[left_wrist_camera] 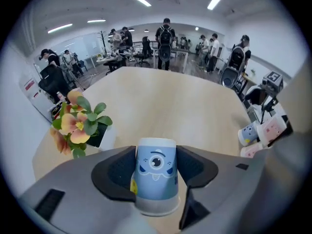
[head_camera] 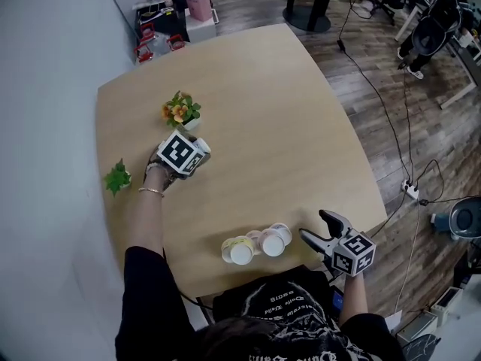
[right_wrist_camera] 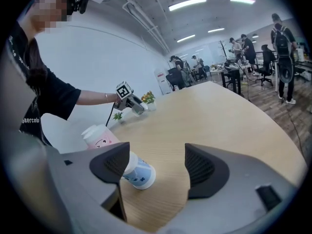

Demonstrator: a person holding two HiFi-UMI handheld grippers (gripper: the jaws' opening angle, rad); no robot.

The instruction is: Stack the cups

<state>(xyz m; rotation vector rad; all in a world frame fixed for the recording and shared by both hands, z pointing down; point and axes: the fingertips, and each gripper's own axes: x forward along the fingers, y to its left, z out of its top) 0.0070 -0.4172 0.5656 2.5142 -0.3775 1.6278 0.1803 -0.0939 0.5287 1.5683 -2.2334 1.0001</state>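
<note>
A light blue paper cup [left_wrist_camera: 156,172] with a one-eyed cartoon face sits between the pads of my left gripper [head_camera: 180,155], which is shut on it. Its wide rim is toward the camera. That gripper is over the table's left side, beside the flower pot. Three more cups lie close together near the front edge: a pale yellowish one [head_camera: 240,250], a pink one [head_camera: 255,240] and one with a white end [head_camera: 275,240]. My right gripper [head_camera: 317,229] stands open just right of them. In the right gripper view a blue cup [right_wrist_camera: 138,174] lies on its side by the left jaw, a pink cup [right_wrist_camera: 100,136] behind it.
On the rounded wooden table [head_camera: 263,111] a small pot of orange flowers [head_camera: 180,112] stands at the left, and a green sprig [head_camera: 117,177] lies near the left edge. Cables, chairs and desks surround the table, with people at the room's far end.
</note>
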